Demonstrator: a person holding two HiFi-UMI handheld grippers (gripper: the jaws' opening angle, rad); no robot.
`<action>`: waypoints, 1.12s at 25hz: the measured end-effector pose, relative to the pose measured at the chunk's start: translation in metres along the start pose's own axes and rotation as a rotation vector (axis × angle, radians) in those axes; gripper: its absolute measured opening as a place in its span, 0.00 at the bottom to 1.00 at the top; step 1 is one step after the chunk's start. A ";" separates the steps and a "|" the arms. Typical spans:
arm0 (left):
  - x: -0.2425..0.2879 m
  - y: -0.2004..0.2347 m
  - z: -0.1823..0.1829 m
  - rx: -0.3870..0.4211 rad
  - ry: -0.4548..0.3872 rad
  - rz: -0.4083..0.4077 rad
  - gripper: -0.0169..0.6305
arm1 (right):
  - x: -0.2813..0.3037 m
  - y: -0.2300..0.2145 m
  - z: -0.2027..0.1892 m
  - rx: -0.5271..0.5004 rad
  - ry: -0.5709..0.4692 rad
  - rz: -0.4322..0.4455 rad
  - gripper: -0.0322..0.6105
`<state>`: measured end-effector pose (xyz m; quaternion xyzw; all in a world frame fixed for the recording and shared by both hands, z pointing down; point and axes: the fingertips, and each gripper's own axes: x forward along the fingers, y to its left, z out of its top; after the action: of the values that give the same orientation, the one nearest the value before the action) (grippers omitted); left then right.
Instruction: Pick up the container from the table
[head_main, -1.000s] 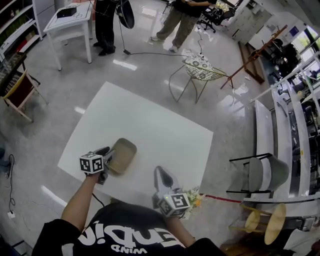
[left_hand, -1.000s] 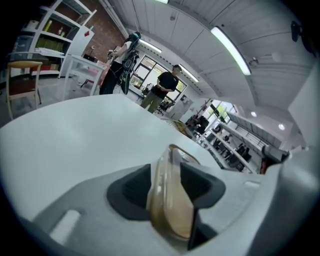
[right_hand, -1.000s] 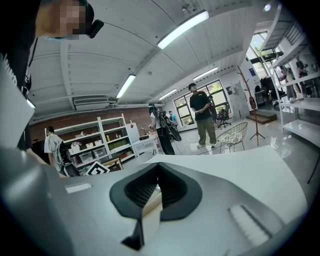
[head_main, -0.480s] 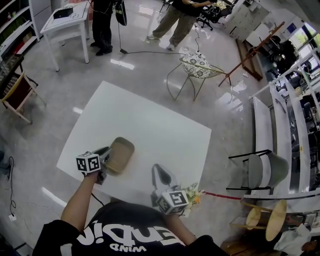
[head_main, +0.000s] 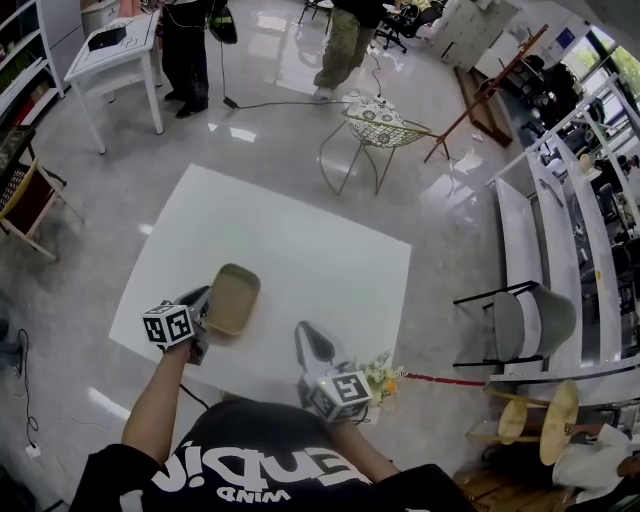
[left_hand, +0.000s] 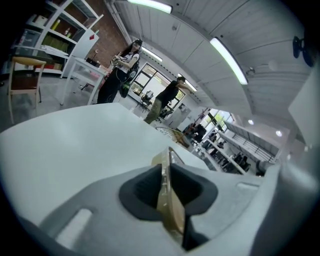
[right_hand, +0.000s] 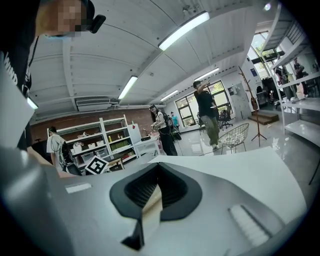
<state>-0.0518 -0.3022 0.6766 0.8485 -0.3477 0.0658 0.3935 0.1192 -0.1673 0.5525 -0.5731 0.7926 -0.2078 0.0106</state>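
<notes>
While my left gripper (head_main: 203, 306) is closing its jaws on the near rim of the tan oblong container (head_main: 233, 298), the head view shows that container at the lower left of the white table (head_main: 300, 235). It is open side up, its long axis running up-frame and slightly right. My right gripper (head_main: 308, 343) points up-frame at lower centre. Left gripper view: the container's thin wall stands edge-on, pinched between my jaws. Right gripper view: jaws drawn together, holding nothing.

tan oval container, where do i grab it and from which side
Probably its thin rim wall at the near end, coming from the person's side: the tan oval container is open side up, so one jaw goes inside, one outside. The left gripper is closing its jaws on that wall.
</notes>
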 end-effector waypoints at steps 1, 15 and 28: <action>0.000 -0.004 0.002 0.008 -0.008 -0.002 0.10 | -0.002 -0.001 0.000 0.009 -0.002 -0.001 0.05; -0.046 -0.109 0.073 0.208 -0.241 -0.051 0.10 | -0.031 -0.007 0.003 -0.024 -0.054 0.007 0.05; -0.126 -0.168 0.072 0.322 -0.398 -0.011 0.10 | -0.029 0.010 0.010 -0.042 -0.065 0.053 0.05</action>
<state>-0.0504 -0.2105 0.4746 0.8984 -0.3986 -0.0504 0.1774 0.1228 -0.1416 0.5337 -0.5587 0.8108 -0.1721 0.0300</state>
